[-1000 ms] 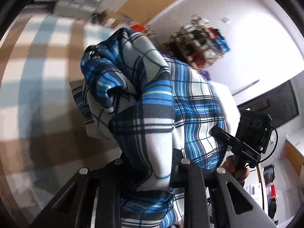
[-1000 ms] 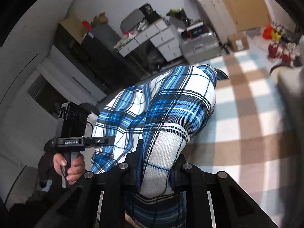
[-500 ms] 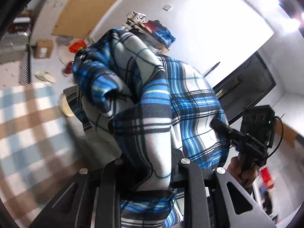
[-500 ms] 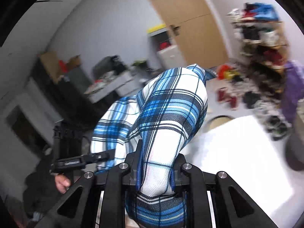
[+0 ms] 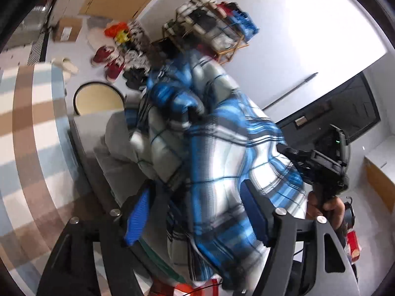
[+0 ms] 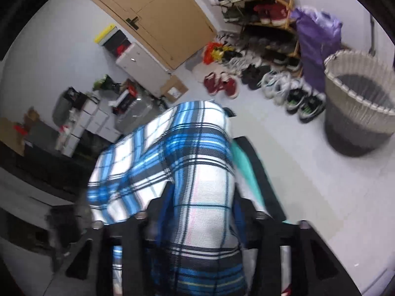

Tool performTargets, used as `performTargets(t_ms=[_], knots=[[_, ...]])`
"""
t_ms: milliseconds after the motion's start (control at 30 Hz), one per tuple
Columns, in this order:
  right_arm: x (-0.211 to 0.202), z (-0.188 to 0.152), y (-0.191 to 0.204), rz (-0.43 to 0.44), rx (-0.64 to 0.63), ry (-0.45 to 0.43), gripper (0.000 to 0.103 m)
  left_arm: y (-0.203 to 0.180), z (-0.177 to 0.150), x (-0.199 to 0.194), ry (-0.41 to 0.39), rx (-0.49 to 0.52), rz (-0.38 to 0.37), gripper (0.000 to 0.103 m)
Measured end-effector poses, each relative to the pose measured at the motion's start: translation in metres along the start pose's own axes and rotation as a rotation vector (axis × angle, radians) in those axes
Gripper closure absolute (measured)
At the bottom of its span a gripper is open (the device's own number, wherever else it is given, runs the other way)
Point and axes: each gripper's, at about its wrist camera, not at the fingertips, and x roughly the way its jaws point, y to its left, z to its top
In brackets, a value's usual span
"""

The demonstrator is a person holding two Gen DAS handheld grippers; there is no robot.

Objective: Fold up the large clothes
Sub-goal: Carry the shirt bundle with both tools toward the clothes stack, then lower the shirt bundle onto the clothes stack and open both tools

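Blue, white and black plaid flannel garment [image 5: 222, 153] is bunched in a loose bundle, up in the air in front of both cameras, heavily motion-blurred. Left gripper [image 5: 197, 212]: jaws have just been opening, blue pads [image 5: 138, 214] now stand wide; cloth lies between them, bearing on the right-hand pad and clear of the left-hand one, so not clamped. Right gripper [image 6: 201, 212]: jaws have also just been opening; a fold of the plaid fills the gap between them and drapes over the front, but whether the pads press on it, cannot tell. In the left wrist view the right gripper's black body [image 5: 323, 165] shows at the bundle's far side, with a person's hand [image 5: 328, 206] on its handle. Under the bundle: a grey padded surface [image 5: 116, 162], its left edge next to a brown, blue and white checked rug [image 5: 29, 128]. Farther out: grey floor, round wooden stool [image 5: 98, 96], woven laundry basket [image 6: 360, 103], purple bag [image 6: 316, 34], shoe rack [image 6: 259, 7] with shoes lined up in front, brown wooden door [image 6: 153, 14].
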Motion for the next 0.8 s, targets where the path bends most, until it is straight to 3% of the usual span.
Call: performTargets(t_ms=[67,133,200,267,333,367,467,567,667,800], knots=[[-0.004,0.001,0.002,-0.021,-0.017,-0.007,0.044,0.000,-0.009,-0.017,-0.007,0.033,0.066,0.036],[-0.018,0.001,0.005,-0.066,-0.007,-0.058,0.042,-0.005,-0.025,-0.035,-0.072,0.059,0.126,0.036],[-0.047,-0.001,0.015,-0.109,-0.011,-0.197,0.042,-0.008,-0.044,-0.052,-0.158,0.059,0.108,0.036],[-0.074,-0.011,0.024,-0.053,-0.041,-0.264,0.041,-0.012,-0.057,-0.062,-0.168,0.086,0.079,0.036],[-0.082,-0.022,0.049,0.029,-0.113,-0.246,0.038,-0.030,-0.063,-0.054,-0.148,0.119,0.056,0.036],[-0.081,-0.030,0.062,0.028,-0.155,-0.233,0.038,-0.034,-0.065,-0.052,-0.140,0.138,0.058,0.036],[-0.060,-0.059,0.098,-0.098,-0.330,-0.177,0.038,-0.049,-0.065,-0.038,-0.122,0.173,0.065,0.036],[-0.019,-0.086,0.098,-0.292,-0.406,-0.078,0.040,-0.052,-0.059,-0.014,0.002,0.183,0.066,0.036],[-0.006,-0.115,0.102,-0.438,-0.549,-0.152,0.039,-0.045,-0.053,-0.007,0.028,0.130,0.059,0.036],[-0.005,-0.141,0.119,-0.511,-0.678,-0.210,0.039,-0.046,-0.052,-0.010,0.024,0.133,0.055,0.036]])
